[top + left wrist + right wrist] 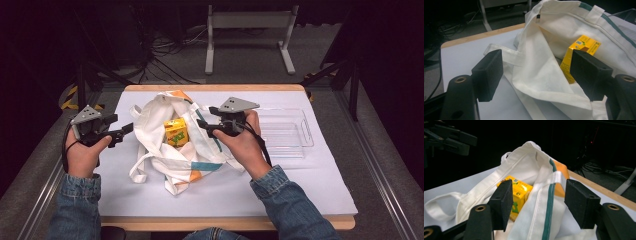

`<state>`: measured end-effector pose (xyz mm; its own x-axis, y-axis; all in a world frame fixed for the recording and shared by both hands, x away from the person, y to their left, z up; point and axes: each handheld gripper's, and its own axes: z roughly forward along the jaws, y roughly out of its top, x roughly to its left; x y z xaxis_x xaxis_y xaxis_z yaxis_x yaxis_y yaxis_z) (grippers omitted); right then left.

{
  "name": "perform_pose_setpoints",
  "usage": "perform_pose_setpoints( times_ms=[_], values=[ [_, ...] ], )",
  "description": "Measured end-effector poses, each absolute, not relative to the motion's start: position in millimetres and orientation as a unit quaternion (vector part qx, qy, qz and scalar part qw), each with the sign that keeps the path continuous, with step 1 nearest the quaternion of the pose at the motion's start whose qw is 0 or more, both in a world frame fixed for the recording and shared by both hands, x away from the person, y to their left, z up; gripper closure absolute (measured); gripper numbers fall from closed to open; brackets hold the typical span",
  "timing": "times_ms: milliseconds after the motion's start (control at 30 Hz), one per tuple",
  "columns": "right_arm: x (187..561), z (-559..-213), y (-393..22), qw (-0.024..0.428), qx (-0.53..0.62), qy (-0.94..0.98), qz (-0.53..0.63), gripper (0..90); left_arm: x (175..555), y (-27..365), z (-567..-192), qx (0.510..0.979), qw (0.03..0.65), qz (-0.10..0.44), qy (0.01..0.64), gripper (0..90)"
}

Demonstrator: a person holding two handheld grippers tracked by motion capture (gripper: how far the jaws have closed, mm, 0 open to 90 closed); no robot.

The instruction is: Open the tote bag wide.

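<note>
A white cloth tote bag [160, 152] with a teal stripe and orange patches lies crumpled mid-table, its mouth gaping upward. A yellow carton [176, 132] sits inside the opening. My left gripper [127, 131] hovers just left of the bag, jaws open and nothing between them. In the left gripper view its jaws [537, 71] frame the bag's rim [536, 75] and the carton [579, 47]. My right gripper [202, 126] is at the bag's right rim, also open. In the right gripper view its jaws [541, 200] straddle the striped edge [550, 202] without pressing it, the carton [517, 191] beyond.
A clear plastic tray [287, 132] rests on the white mat to the right of the bag. The mat covers a wooden tabletop [215, 88]. A white stand [250, 22] and cables are on the floor behind the table. The left gripper [447, 137] appears far off in the right gripper view.
</note>
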<state>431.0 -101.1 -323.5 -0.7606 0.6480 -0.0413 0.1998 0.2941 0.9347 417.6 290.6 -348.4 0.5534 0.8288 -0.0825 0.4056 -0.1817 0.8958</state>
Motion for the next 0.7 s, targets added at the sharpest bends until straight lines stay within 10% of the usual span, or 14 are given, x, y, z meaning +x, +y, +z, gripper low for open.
perform_pose_setpoints(
  times_ms=[700],
  values=[
    [484,-342,-61,0.232,0.308,0.775,0.501,40.2,472,283,-400,0.73,0.494,0.212,0.423,27.8]
  ],
)
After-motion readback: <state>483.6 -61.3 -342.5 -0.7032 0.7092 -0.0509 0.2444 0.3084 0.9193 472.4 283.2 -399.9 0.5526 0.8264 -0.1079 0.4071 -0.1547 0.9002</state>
